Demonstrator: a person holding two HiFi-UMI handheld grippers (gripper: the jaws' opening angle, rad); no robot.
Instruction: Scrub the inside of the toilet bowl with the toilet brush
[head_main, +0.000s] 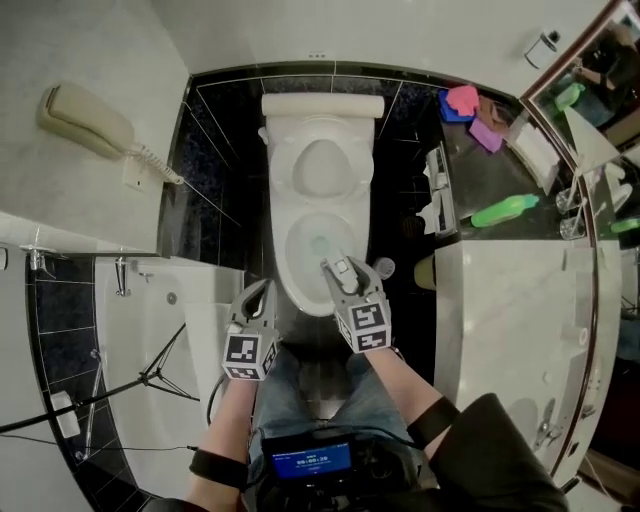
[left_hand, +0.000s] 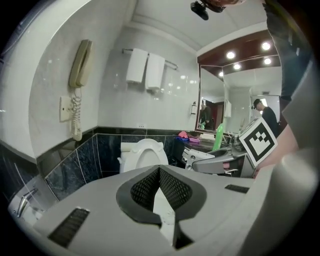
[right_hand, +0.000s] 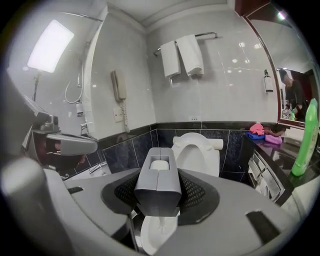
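The white toilet (head_main: 290, 250) stands open with its lid (head_main: 322, 165) raised against the tank. My right gripper (head_main: 340, 268) is above the front of the bowl, shut on the grey block handle of the toilet brush (right_hand: 159, 182). The white shaft (right_hand: 159, 222) runs down from the handle into the bowl (right_hand: 147, 242). A pale greenish brush head (head_main: 320, 243) shows in the bowl water. My left gripper (head_main: 258, 298) hangs beside the bowl's front left edge, with its jaws shut and nothing between them (left_hand: 159, 170). In the left gripper view the toilet (left_hand: 145, 152) lies ahead.
A bathtub (head_main: 150, 320) with a tripod (head_main: 150, 375) in front lies to the left. A wall phone (head_main: 85, 115) hangs above it. On the right a counter (head_main: 500, 290) carries a green bottle (head_main: 505, 210). A small grey pot (head_main: 384, 267) stands by the toilet's right side.
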